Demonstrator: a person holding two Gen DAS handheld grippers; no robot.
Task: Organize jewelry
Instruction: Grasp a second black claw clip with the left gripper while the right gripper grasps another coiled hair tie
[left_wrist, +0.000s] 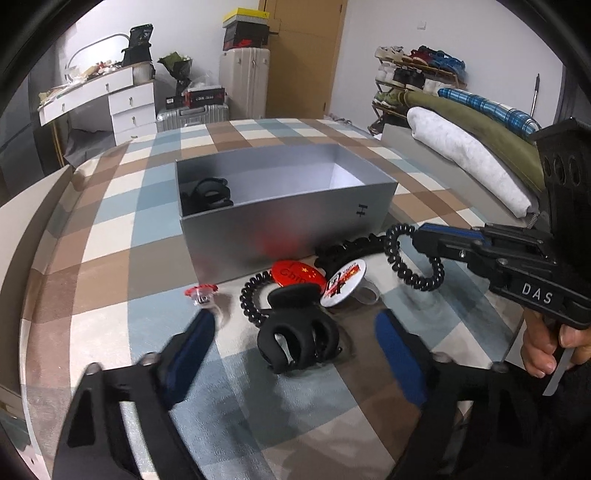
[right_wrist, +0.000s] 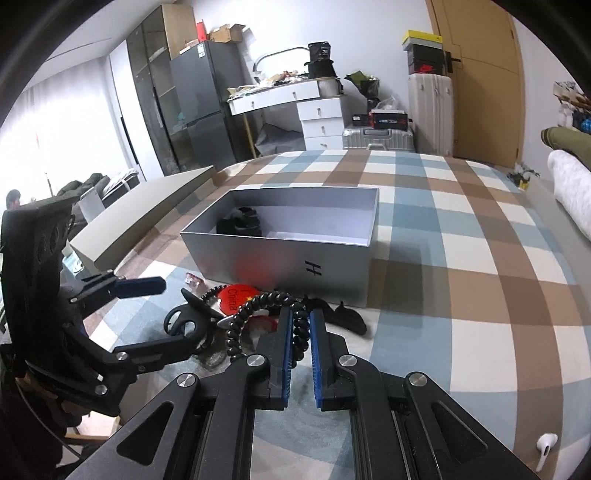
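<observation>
**Inspector A:** Progress is partial. One black hair clip (left_wrist: 208, 194) lies inside the grey box (left_wrist: 288, 221), at its left end; nothing else shows in it. Everything else is outside, in a cluster just in front of the box's near wall.

**Inspector B:** Items outstanding?

**Inspector A:** A second black clip (left_wrist: 297, 334), a coil tie (left_wrist: 255, 299) on the bed, a red badge (left_wrist: 295, 275), a white badge (left_wrist: 341, 282), a small red trinket (left_wrist: 201, 291), and a further dark piece (right_wrist: 349, 317) that cannot be identified. Judged from that, most of the sorting remains.

**Inspector B:** Claws?

**Inspector A:** The right claw (right_wrist: 299, 321) is clamped on a second coil tie (left_wrist: 413, 258), which hangs lifted off the bedspread near the box's front right corner. The left claw (left_wrist: 295, 332) stands wide apart, its fingers either side of the second clip, gripping nothing.

**Inspector B:** Surface and room?

**Inspector A:** No bench; the work sits on a bed with a checked spread (right_wrist: 461, 258) in blue, brown and cream. A white earbud (right_wrist: 545, 445) lies on it, well apart from the cluster. Beyond: white drawers (left_wrist: 131, 107) with a cluttered top, suitcases (right_wrist: 430, 110), stacked shoeboxes, a wooden door (right_wrist: 480, 74), a shoe rack (left_wrist: 413, 74), and folded bedding (left_wrist: 469, 155) to the right.
</observation>
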